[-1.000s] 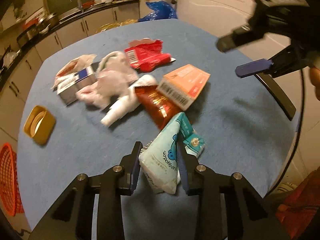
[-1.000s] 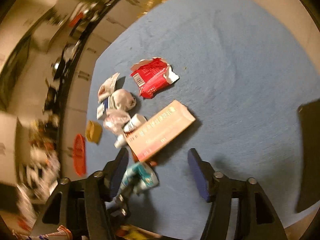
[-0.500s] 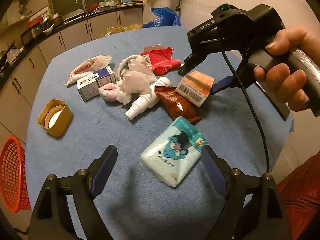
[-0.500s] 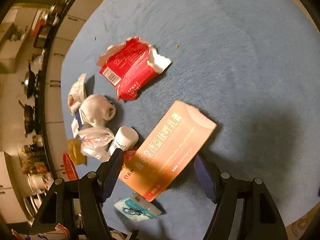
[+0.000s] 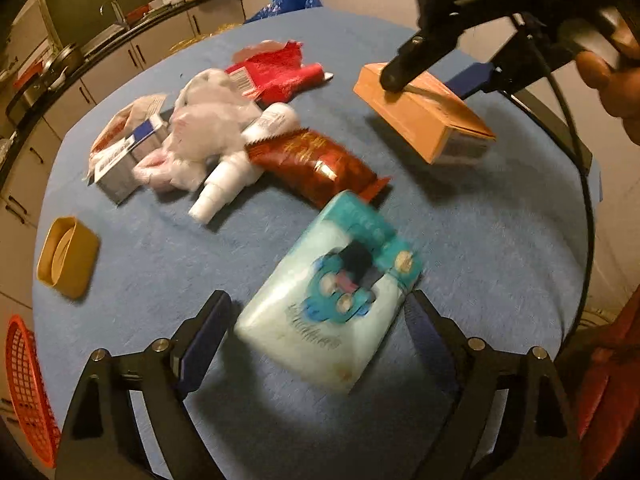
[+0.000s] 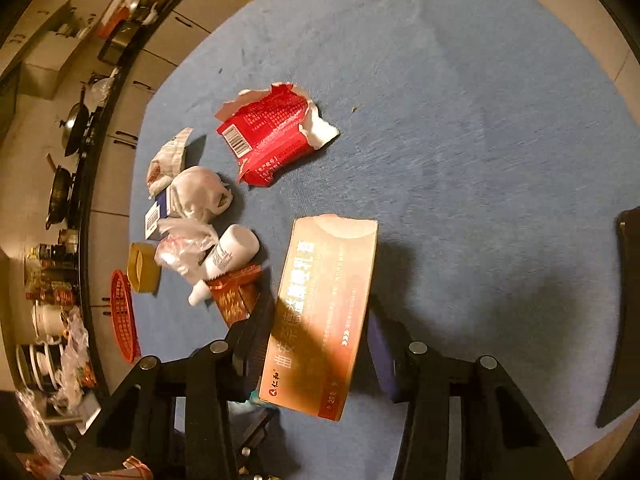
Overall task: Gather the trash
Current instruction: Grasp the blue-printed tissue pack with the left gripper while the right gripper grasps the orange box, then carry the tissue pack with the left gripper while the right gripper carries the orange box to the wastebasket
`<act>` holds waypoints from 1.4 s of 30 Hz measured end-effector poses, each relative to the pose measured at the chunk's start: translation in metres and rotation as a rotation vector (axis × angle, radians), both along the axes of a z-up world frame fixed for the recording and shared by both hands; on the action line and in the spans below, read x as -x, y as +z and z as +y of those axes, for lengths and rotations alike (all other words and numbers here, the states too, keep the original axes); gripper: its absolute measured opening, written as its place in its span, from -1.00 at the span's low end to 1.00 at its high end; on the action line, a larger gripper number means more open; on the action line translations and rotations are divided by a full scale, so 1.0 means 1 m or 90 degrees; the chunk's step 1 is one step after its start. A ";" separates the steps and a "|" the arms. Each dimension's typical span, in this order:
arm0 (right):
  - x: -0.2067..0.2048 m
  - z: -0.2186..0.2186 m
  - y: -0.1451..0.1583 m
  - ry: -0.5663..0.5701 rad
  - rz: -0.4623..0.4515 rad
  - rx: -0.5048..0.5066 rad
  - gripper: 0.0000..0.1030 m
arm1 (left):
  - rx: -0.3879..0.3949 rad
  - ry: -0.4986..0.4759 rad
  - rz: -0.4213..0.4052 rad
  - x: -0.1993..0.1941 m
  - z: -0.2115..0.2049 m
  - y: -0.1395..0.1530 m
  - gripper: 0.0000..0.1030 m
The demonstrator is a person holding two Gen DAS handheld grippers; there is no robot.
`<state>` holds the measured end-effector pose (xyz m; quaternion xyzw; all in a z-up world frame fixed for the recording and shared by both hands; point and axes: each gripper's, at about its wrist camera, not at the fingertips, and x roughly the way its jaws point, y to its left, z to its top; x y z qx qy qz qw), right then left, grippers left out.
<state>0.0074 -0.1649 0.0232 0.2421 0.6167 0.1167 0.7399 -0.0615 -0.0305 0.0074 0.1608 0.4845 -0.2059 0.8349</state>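
Observation:
Trash lies on a round blue table (image 5: 500, 248). My left gripper (image 5: 316, 328) is open, its fingers either side of a light blue tissue pack (image 5: 332, 296). My right gripper (image 6: 316, 344) is shut on an orange box (image 6: 324, 312), lifted above the table; it also shows in the left wrist view (image 5: 424, 120). A brown wrapper (image 5: 316, 164), a white bottle (image 5: 240, 160), crumpled white plastic (image 5: 204, 136), a red wrapper (image 5: 276, 72) and a small blue-white box (image 5: 124, 156) lie in a heap behind.
A yellow lid (image 5: 68, 256) lies at the table's left. An orange basket (image 5: 28, 384) stands off the left edge. Kitchen cabinets (image 5: 132, 56) run along the back. A dark chair back (image 6: 624, 320) is at the right.
My left gripper opened and dropped over the tissue pack. My right gripper came down, closed on the orange box and lifted it off the heap.

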 end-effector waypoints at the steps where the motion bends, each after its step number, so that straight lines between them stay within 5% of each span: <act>1: 0.002 -0.002 0.002 0.000 -0.006 0.001 -0.05 | 0.004 0.003 -0.001 -0.001 -0.001 0.000 0.70; 3: 0.007 -0.008 0.007 0.000 -0.015 -0.002 -0.05 | 0.017 0.018 0.003 -0.006 -0.002 -0.001 0.69; 5: 0.011 -0.010 0.011 0.002 -0.024 -0.008 -0.04 | 0.037 0.036 0.001 -0.011 -0.002 -0.002 0.46; 7: 0.015 -0.009 0.015 0.010 -0.039 -0.012 -0.05 | 0.047 0.051 -0.012 -0.011 -0.001 0.001 -0.18; 12: 0.024 -0.001 0.025 0.043 -0.071 -0.008 -0.04 | 0.057 0.090 -0.003 -0.017 0.012 0.005 -0.72; 25: 0.037 0.060 0.044 0.161 -0.138 0.019 -0.04 | 0.190 0.231 -0.015 0.001 0.083 0.040 -0.73; 42: 0.050 0.146 0.060 0.271 -0.168 0.024 -0.04 | 0.197 0.334 -0.081 0.042 0.164 0.083 -0.73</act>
